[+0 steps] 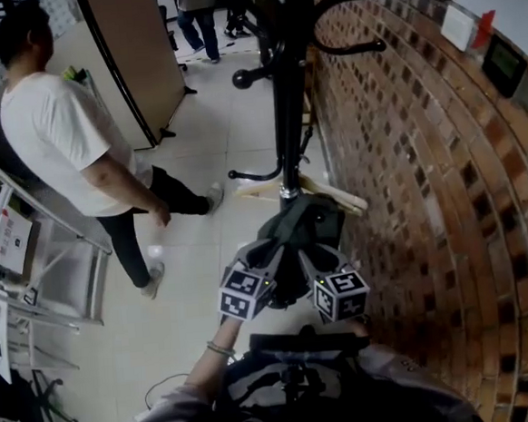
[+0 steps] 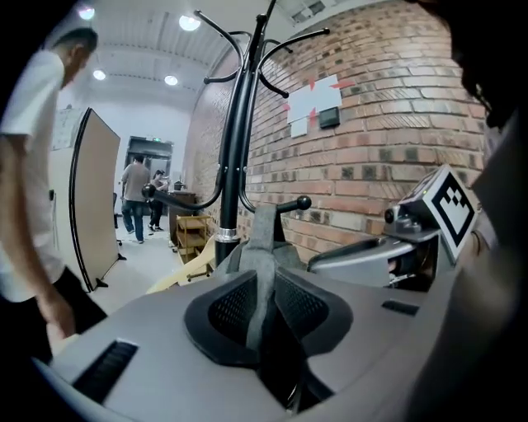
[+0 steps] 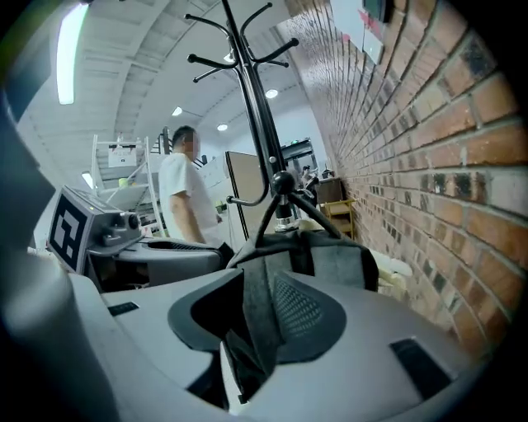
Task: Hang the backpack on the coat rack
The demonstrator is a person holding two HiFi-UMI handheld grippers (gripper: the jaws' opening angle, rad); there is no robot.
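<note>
The dark grey backpack point(image 1: 306, 222) hangs low beside the black coat rack pole point(image 1: 287, 94), just under its silver ring. Whether it rests on a low hook I cannot tell. My left gripper point(image 1: 281, 248) and right gripper point(image 1: 315, 247) sit side by side beneath it, marker cubes toward me. In the left gripper view a grey strap point(image 2: 262, 272) runs up between the black mesh pads point(image 2: 227, 307) of my left gripper point(image 2: 264, 288), which is shut on it. In the right gripper view another strap point(image 3: 257, 301) is pinched in my right gripper point(image 3: 260, 317), with the bag's top point(image 3: 334, 260) ahead.
The brick wall point(image 1: 426, 193) runs close along the right. A person in a white T-shirt point(image 1: 57, 131) stands at the left by a metal shelf frame point(image 1: 41, 269). A beige wooden piece point(image 1: 336, 195) lies at the rack's foot. A partition board point(image 1: 133, 52) stands behind.
</note>
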